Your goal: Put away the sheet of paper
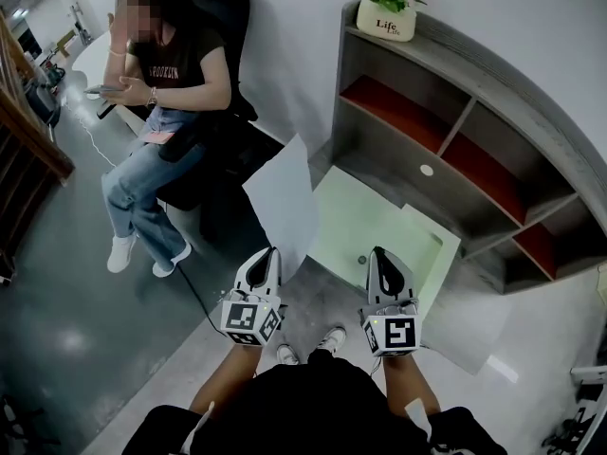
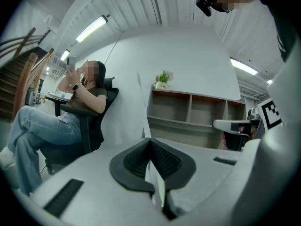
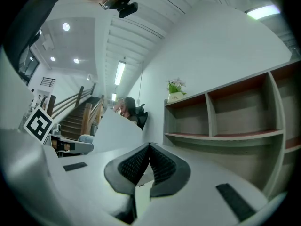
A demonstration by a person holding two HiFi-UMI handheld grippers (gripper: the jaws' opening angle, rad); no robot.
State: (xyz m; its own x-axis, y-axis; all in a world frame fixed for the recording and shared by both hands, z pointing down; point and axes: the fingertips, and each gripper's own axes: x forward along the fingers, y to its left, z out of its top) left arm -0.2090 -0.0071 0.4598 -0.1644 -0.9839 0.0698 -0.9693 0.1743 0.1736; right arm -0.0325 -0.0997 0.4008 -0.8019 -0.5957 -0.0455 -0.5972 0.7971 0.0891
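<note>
Risk: the sheet (image 1: 283,192) stands upright off one pinched edge, between the seated person and the shelf (image 1: 446,121). It could flop, crease or slide out if swung fast, or snag on a shelf divider.

Left gripper (image 1: 268,254): clenched on the sheet's lower edge.

Right gripper (image 1: 382,254): well apart from the sheet, jaws together on a pale strip (image 3: 142,197); its origin is unclear.

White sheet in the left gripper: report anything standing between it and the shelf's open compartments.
Nothing visible blocks it. The white sheet, pinched upright in the left gripper, has open air toward the shelf; the pale green sheet in the right gripper lies flat below that path.
</note>
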